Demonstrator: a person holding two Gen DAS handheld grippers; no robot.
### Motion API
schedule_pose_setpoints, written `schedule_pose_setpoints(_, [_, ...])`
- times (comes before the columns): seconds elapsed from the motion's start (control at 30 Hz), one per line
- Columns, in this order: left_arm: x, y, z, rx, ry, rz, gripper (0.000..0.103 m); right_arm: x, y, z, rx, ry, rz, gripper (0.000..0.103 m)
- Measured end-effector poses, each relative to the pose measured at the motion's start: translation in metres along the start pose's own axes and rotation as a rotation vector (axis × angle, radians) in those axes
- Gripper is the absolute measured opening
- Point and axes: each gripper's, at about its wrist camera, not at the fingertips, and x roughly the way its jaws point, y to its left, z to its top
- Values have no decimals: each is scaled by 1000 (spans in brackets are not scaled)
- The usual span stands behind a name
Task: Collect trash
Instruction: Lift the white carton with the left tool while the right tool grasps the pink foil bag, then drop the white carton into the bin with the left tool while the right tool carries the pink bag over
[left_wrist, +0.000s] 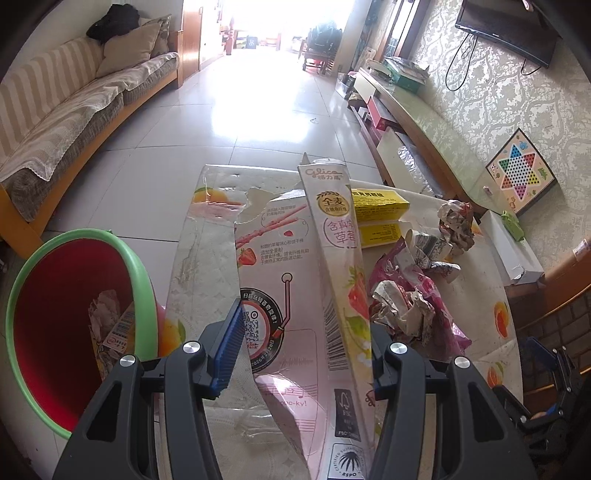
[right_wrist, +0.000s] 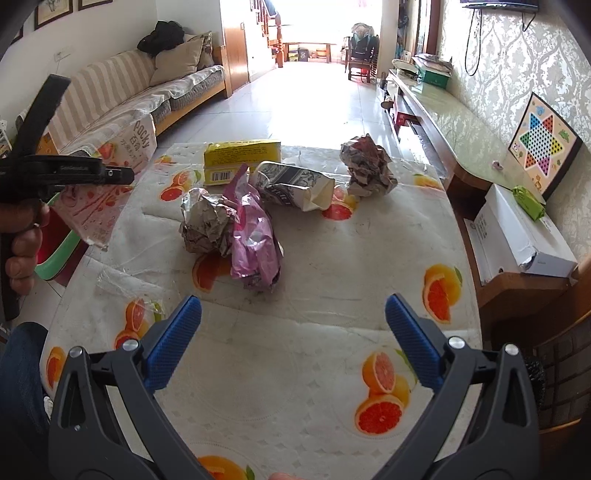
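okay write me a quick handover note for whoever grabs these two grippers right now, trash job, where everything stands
Left gripper: holds the flattened pink Pocky box, beside the green-rimmed red bin.
Right gripper: open, empty, hovering over the table.
Done: some trash already lies in the bin.
Left on the table: yellow box, crushed paper cup, pink foil wrapper, grey paper wad touching the wrapper, and a second paper wad farther back.
Next, probably: drop the Pocky box into the bin, then take the wrapper with the right gripper.
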Motion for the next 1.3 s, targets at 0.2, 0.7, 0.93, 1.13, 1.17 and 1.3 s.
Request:
schedule_pose_setpoints(0.2, [-28,12,-10,-14,-41,-25,51,36,21,21,-76,26,7,98])
schedule_pose_setpoints(0.7, [-58,35,-17,-46,-94,-31,51,71,17,22,-98,126,-15,9])
schedule_pose_setpoints(0.93, [-59,31,-20,-34,-102,-44,51,20,10,27,-56,16,-59,7])
schedule_pose_setpoints(1.13, [-63,32,-21,-17,-114,-42,51,-8,6,40,-12,-41,-55,7])
schedule_pose_setpoints(1.17, [-64,35,-21,-23,-115,-43,51,-13,7,42,-13,-49,-50,7])
schedule_pose_setpoints(1.3, [-71,45,-22,-39,-129,-36,51,-23,20,50,-26,-70,-31,7])
